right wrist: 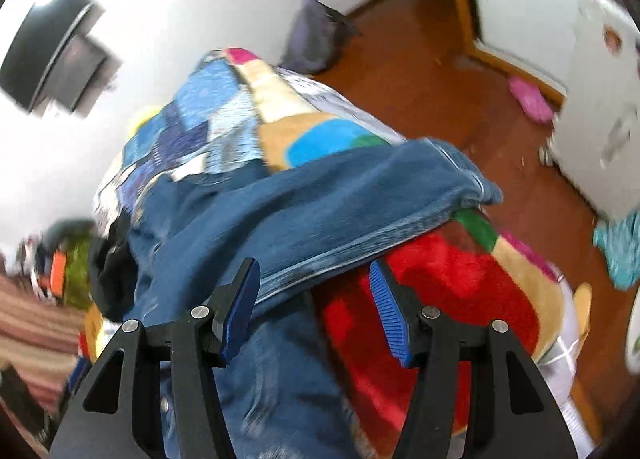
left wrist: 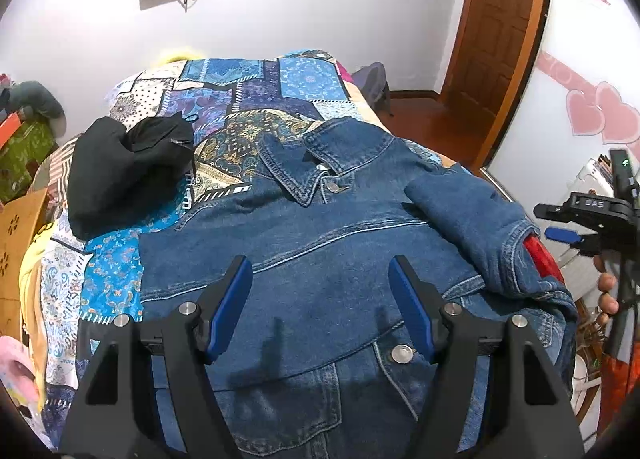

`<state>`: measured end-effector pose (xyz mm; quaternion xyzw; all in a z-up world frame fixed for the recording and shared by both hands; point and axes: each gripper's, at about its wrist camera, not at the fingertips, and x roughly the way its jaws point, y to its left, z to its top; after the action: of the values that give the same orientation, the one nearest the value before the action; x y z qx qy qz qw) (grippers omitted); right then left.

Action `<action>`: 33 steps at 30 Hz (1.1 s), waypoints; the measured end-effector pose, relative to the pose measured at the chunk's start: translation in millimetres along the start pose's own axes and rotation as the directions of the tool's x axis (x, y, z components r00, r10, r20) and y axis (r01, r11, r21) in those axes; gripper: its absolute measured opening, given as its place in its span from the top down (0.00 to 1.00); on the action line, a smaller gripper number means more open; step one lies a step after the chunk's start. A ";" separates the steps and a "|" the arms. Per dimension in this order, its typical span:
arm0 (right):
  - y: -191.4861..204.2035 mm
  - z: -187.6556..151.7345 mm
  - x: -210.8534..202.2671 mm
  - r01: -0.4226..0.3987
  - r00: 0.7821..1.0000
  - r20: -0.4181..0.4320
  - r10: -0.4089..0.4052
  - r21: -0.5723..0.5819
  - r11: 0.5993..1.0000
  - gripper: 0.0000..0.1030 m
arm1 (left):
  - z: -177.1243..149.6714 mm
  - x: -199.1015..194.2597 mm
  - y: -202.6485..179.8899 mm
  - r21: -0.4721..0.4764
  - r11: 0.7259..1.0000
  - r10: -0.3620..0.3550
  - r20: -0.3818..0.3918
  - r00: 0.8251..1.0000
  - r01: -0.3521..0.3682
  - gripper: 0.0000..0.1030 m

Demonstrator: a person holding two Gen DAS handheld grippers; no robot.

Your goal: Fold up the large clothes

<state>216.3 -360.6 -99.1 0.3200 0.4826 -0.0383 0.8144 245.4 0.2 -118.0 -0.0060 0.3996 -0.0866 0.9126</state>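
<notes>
Denim jacket (left wrist: 328, 243) lies front-up across the patchwork bedspread (left wrist: 224, 107), one sleeve (left wrist: 480, 219) folded over its chest. Heavy, stiff cloth, I'd judge; best pinched at a seamed cuff or hem. Left gripper (left wrist: 322, 299) hovers above the jacket's middle, fingers spread and empty; right gripper (right wrist: 314, 307) is parted over the sleeve's edge, grasping nothing. The right view is blurred, and the jacket's hem is cut off.

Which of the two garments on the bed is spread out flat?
The blue denim jacket, lying open under the left gripper. The black garment beyond it is bunched in a heap.
</notes>
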 end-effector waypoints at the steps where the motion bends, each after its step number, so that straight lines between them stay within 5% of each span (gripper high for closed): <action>1: -5.4 2.6 6.6 -0.007 1.000 -0.019 0.007 0.026 1.000 0.48 | 0.3 1.3 1.5 -0.007 1.000 0.002 -0.004 1.000 -0.002 0.33; 9: -17.0 14.2 32.7 -0.039 0.997 -0.059 0.046 0.125 0.991 0.50 | -3.7 6.2 14.6 -0.041 0.999 0.027 -0.008 1.000 -0.027 0.33; 13: -13.8 19.1 31.7 -0.025 1.000 -0.011 0.026 0.139 0.990 0.81 | -5.1 2.0 22.6 -0.064 0.997 0.031 0.004 1.000 -0.031 0.33; 15: -9.3 20.4 29.4 -0.017 1.000 0.003 0.017 0.129 0.991 0.85 | -5.6 -0.8 26.9 -0.079 0.996 0.035 0.008 0.999 -0.035 0.33; 19: 17.5 19.4 6.2 0.023 0.996 0.086 -0.024 0.014 1.000 0.90 | -7.7 -8.9 36.7 -0.096 0.994 0.059 0.030 0.998 -0.055 0.33; 25: 70.2 10.5 -36.4 -0.014 0.983 0.178 0.043 -0.159 0.987 0.90 | -8.9 -25.4 54.2 -0.123 0.989 0.089 0.083 0.993 -0.079 0.33; 33: 166.5 -28.5 -61.1 -0.141 0.961 0.159 0.225 -0.419 0.897 0.91 | -13.1 -58.9 75.3 -0.120 0.979 0.182 0.161 0.970 -0.164 0.33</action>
<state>223.9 -227.8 21.7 0.1839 0.3619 0.1068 0.9076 208.1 84.7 -90.0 -0.0268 0.3226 0.0156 0.9460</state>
